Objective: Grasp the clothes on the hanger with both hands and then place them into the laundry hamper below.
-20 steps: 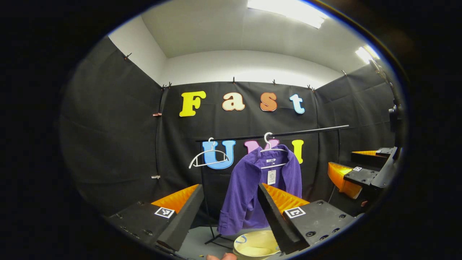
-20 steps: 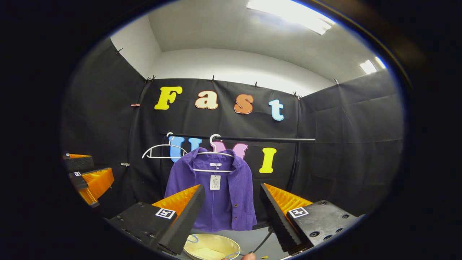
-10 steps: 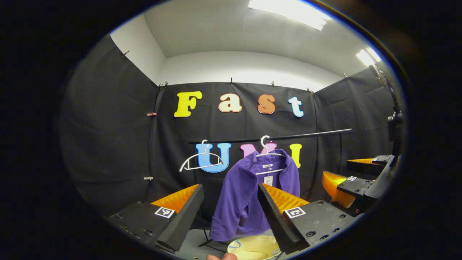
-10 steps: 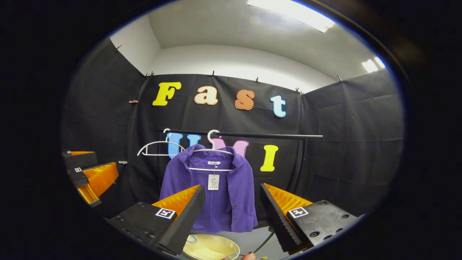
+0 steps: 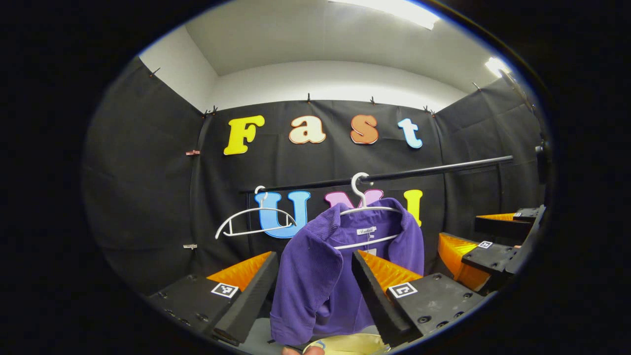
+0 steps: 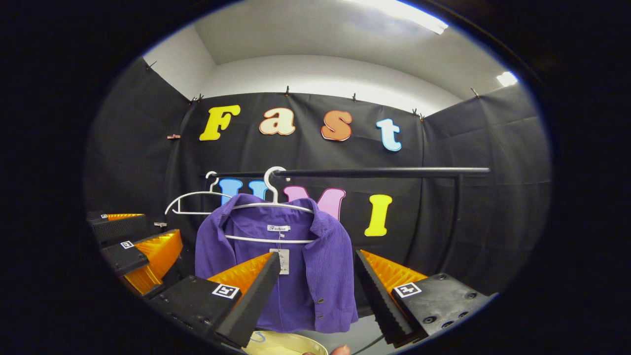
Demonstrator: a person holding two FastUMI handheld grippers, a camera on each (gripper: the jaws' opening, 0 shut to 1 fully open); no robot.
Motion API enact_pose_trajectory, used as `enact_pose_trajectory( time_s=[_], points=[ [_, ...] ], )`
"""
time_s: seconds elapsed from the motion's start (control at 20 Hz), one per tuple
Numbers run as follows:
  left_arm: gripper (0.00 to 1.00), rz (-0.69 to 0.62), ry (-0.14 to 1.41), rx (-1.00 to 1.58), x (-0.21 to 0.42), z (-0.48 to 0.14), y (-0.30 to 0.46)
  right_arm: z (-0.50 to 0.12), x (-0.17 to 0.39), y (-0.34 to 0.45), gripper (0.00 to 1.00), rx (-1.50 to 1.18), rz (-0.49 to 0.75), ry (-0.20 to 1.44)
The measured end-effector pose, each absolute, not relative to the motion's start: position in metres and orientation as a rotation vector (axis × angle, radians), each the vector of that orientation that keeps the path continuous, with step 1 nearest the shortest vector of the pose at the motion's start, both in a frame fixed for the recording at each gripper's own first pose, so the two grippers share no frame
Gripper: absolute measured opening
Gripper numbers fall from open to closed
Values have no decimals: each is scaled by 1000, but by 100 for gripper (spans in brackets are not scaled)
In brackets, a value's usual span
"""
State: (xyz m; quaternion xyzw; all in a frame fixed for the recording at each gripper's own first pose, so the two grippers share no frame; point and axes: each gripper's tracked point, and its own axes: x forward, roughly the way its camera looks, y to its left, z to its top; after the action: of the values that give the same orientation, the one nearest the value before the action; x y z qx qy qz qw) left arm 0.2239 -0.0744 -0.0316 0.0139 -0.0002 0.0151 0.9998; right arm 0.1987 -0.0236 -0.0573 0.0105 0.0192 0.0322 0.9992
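Both grippers, left gripper (image 5: 314,286) and right gripper (image 6: 313,288), stand spread and empty before the purple shirt (image 6: 291,266), so pinching one shoulder alone risks dragging its white hanger (image 6: 272,197) off the rail (image 6: 384,172) and missing the hamper (image 6: 286,345).

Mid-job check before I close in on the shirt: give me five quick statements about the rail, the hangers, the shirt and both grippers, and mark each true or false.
1. The purple shirt hangs on a white hanger hooked over the black rail. True.
2. The second white hanger carries a garment too. False: it hangs bare, beside the shirt.
3. The left gripper is shut on the shirt's sleeve. False: its fingers stand apart, with the shirt seen between them farther off.
4. The right gripper is open, with the shirt ahead of it. True.
5. A paper tag hangs inside the shirt's open front. True.
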Motion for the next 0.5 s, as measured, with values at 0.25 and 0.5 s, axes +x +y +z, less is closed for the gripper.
enact_pose_trajectory(
  time_s=[0.25, 0.5],
  points=[
    [94, 50, 56, -3, 296, -68, -89, -83, 251, -25, 98, 27, 100, 54],
    [86, 93, 87, 18, 355, -99, -82, -103, 297, -15, 98, 42, 134, 53]
  ],
)
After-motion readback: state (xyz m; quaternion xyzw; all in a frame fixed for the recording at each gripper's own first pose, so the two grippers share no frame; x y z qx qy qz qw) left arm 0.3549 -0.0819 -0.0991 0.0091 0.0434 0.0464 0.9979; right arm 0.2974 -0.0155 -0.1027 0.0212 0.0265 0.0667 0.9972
